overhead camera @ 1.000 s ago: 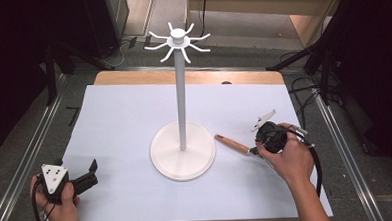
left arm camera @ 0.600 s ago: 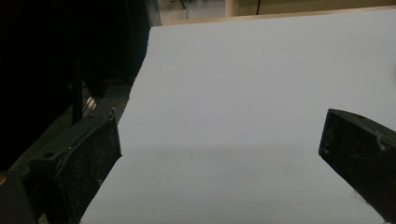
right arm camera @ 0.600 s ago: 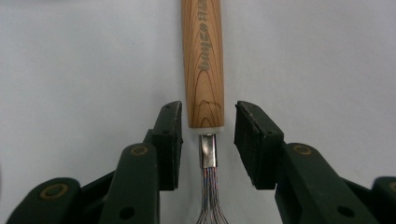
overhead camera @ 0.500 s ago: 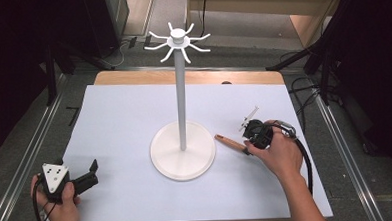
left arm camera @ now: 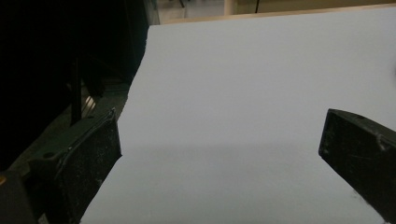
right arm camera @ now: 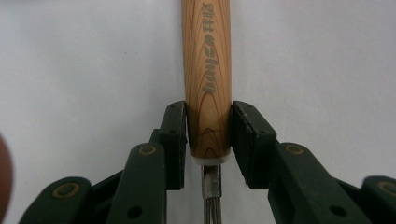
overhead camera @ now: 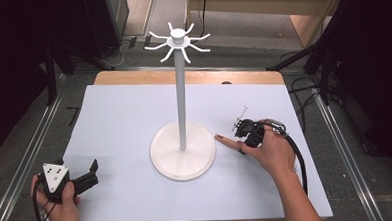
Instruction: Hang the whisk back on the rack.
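Note:
A utensil with a wooden handle [right arm camera: 208, 70] and a thin metal wire end [overhead camera: 242, 113] lies flat on the white table cover, right of the stand's base. My right gripper [right arm camera: 208, 126] is shut on the handle near its metal collar, a pad pressing each side. In the high view the right gripper [overhead camera: 247, 132] sits low over the utensil, and the handle's free end [overhead camera: 224, 138] points toward the stand. My left gripper [overhead camera: 90, 171] rests at the table's front left corner. It stands open, jaws wide apart over bare cover [left arm camera: 219, 154].
A tall white stand [overhead camera: 181, 91] with several curved hooks at its top [overhead camera: 178, 39] rises from a round base [overhead camera: 167, 164] at the table's middle. The white cover [overhead camera: 119, 119] spans the table. Metal rails run along both sides.
My right hand has slid left and down along the utensil, and its jaws now grip the wooden handle. The left gripper has stayed still.

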